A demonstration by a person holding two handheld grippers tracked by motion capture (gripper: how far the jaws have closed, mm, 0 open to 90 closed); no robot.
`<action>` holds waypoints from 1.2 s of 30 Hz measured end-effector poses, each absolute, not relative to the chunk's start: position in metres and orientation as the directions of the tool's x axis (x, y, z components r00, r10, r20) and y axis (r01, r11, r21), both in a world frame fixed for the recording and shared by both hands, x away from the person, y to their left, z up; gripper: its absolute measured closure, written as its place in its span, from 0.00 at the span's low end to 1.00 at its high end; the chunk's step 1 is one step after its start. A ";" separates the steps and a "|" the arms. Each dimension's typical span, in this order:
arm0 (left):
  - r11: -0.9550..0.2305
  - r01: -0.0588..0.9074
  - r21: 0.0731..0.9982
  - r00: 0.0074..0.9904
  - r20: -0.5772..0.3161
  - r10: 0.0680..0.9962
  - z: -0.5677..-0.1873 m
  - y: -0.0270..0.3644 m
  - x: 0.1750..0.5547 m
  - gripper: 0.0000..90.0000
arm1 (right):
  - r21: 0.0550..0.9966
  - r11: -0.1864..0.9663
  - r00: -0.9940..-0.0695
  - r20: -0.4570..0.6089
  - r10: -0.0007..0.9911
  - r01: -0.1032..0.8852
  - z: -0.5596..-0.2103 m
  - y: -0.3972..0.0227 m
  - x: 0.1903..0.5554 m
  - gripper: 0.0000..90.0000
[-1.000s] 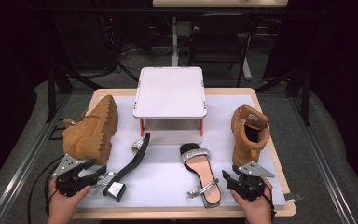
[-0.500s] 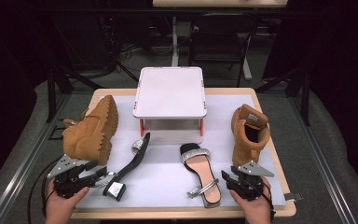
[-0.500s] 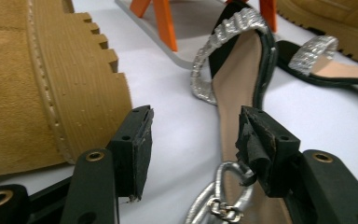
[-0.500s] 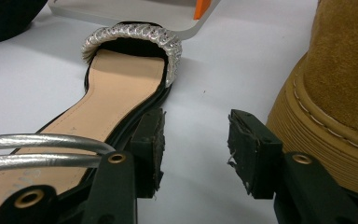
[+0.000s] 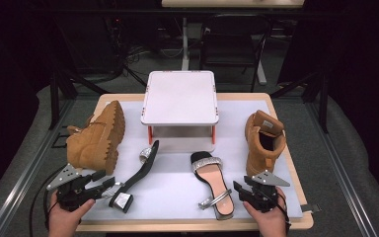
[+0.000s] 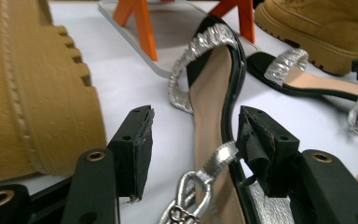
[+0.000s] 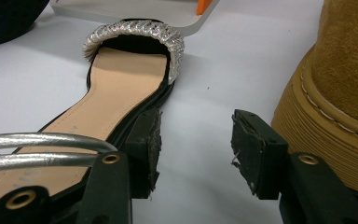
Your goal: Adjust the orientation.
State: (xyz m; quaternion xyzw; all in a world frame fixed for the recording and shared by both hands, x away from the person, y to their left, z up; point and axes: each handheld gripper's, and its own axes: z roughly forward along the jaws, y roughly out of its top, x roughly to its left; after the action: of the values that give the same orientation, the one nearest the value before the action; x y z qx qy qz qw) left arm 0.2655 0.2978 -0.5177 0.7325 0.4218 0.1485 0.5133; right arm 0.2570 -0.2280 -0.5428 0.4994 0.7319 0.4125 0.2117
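High view first: both hands are coming in from the bottom edge, each wrapped around a gripper held low over the surface (image 5: pixel 276 113), which is covered in a white sheet. The left gripper (image 5: pixel 107 186) is pointing right toward the left sandal (image 5: pixel 137 175), a black one tipped on its side with its chunky silver heel nearest the fingers. The right gripper (image 5: pixel 239 189) is sitting just right of the right sandal (image 5: pixel 212 180), which is lying flat, sole down. A tan boot (image 5: pixel 96 138) is lying on its side at the left, showing its lugged sole, and a second tan boot (image 5: pixel 264 140) is standing upright at the right. A white stand (image 5: pixel 180 96) on orange legs is sitting behind the sandals.

Left gripper view: the fingers (image 6: pixel 135 140) are standing open around the left sandal (image 6: pixel 214 93), and its shiny ankle strap is brushing the right-hand pad. The crinkly silver toe band is looking metallic.

Right gripper view: the fingers (image 7: pixel 256 144) are gaping open, having just widened a bit, with bare sheet between them. The right sandal (image 7: pixel 121 79) is lying just outside the left-hand pad, with a smooth beige insole and a ribbed silver band. The suede boot (image 7: pixel 335 84) is just beside the other one.
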 end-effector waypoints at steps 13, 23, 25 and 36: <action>-0.191 0.502 0.843 0.647 -0.219 0.731 -0.524 0.282 0.268 0.66 | 0.818 0.156 -0.417 0.111 0.902 0.554 -0.542 -0.230 0.257 0.56; -0.203 0.515 0.833 0.672 -0.245 0.699 -0.522 0.277 0.268 0.85 | 0.816 0.153 -0.425 0.122 0.897 0.558 -0.542 -0.229 0.257 0.56; -0.212 0.510 0.834 0.679 -0.238 0.695 -0.521 0.275 0.268 0.87 | 0.816 0.154 -0.425 0.121 0.897 0.557 -0.542 -0.230 0.257 0.56; -0.247 0.490 0.836 0.719 -0.228 0.657 -0.516 0.261 0.266 0.90 | 0.818 0.148 -0.421 0.123 0.899 0.555 -0.541 -0.232 0.257 0.55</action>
State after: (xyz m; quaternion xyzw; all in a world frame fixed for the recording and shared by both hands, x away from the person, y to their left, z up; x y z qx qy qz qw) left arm 0.2664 0.2612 -0.5157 0.7850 0.3653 0.0844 0.4932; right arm 0.2566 -0.2318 -0.5407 0.4981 0.7298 0.4216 0.2037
